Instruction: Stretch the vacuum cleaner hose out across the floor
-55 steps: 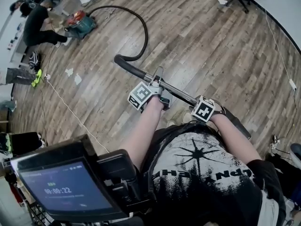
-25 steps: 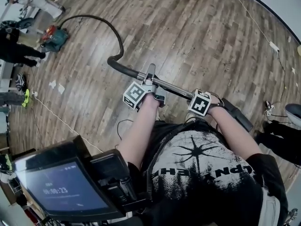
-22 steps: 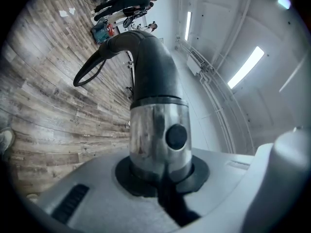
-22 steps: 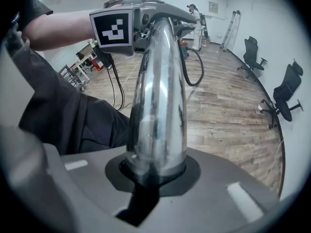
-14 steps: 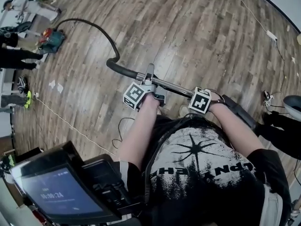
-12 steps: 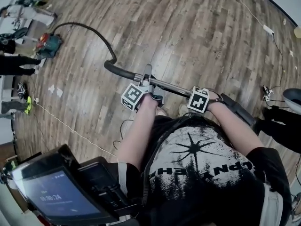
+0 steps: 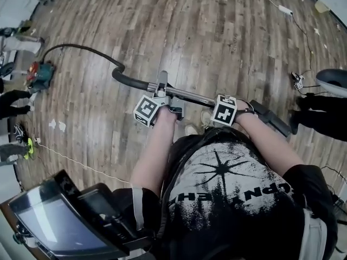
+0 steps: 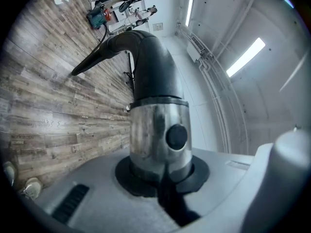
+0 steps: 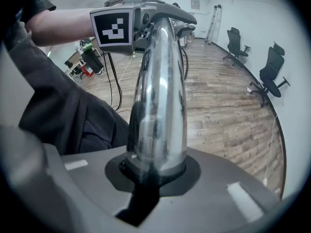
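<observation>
A chrome vacuum wand (image 7: 190,96) runs across the head view, held by both grippers. My left gripper (image 7: 162,91) is shut on the wand just behind its black curved handle (image 7: 123,79). My right gripper (image 7: 227,108) is shut on the wand further right, near the dark floor-head end (image 7: 271,122). The black hose (image 7: 81,49) runs from the handle in a shallow arc over the wood floor to the teal and red vacuum cleaner (image 7: 40,76). The left gripper view has the tube (image 8: 158,140) between the jaws and the hose trailing off to the cleaner (image 8: 97,17). The right gripper view has the tube (image 9: 158,106) clamped.
People's legs stand at the left edge (image 7: 11,104) and at the right (image 7: 320,115). A white cable (image 7: 70,158) crosses the floor at the left, and a power strip (image 7: 284,10) lies at the back right. Office chairs (image 9: 272,74) stand by the wall.
The hose's tight loop has opened into a long shallow curve. The vacuum cleaner now sits further off at the left. Both grippers have kept their hold on the wand.
</observation>
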